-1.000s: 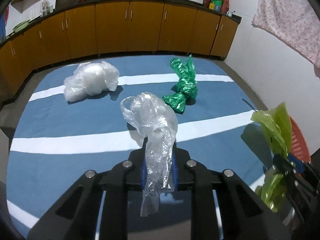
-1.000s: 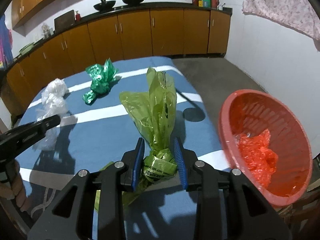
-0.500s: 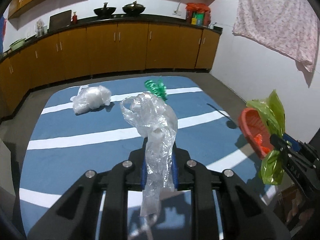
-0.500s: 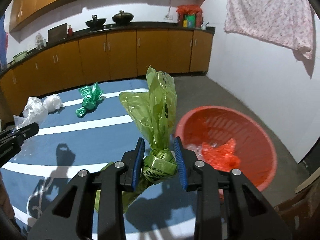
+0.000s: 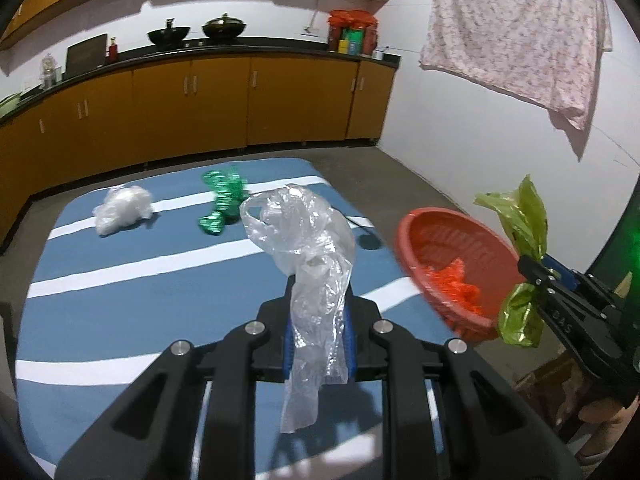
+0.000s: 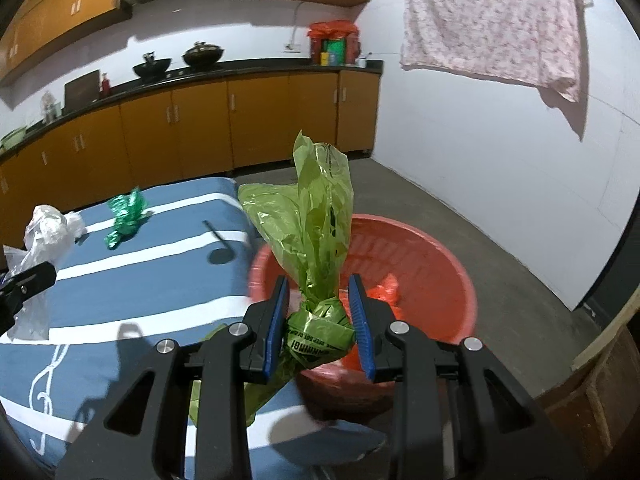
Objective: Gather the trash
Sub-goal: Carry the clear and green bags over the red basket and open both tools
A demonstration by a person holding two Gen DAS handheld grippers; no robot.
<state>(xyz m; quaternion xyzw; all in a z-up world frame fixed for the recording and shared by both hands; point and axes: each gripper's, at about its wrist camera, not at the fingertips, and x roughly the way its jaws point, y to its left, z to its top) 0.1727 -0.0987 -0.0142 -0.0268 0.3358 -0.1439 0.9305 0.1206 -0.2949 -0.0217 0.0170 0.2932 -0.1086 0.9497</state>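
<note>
My left gripper (image 5: 320, 296) is shut on a crumpled clear plastic bag (image 5: 304, 236), held up over the blue striped mat (image 5: 120, 288). My right gripper (image 6: 318, 284) is shut on the knotted neck of a light green plastic bag (image 6: 316, 216), which stands up between the blue pads (image 6: 276, 324). Directly behind and below the green bag is a red basket (image 6: 452, 268) holding red plastic trash (image 6: 386, 286). In the left wrist view the basket (image 5: 404, 236) sits off the mat's right edge, and the right gripper (image 5: 536, 276) with the green bag (image 5: 524, 220) hangs at its far side.
A dark green bag (image 5: 222, 200) and a whitish bag (image 5: 124, 208) lie at the mat's far end. Brown cabinets (image 5: 200, 112) run along the back wall. A patterned cloth (image 5: 520, 28) hangs on the right wall. A wooden piece (image 6: 592, 392) stands near the basket.
Both grippers have swung right and risen with their bags still gripped. The red basket has come from the right edge to just under the green bag. The floor bags look farther away.
</note>
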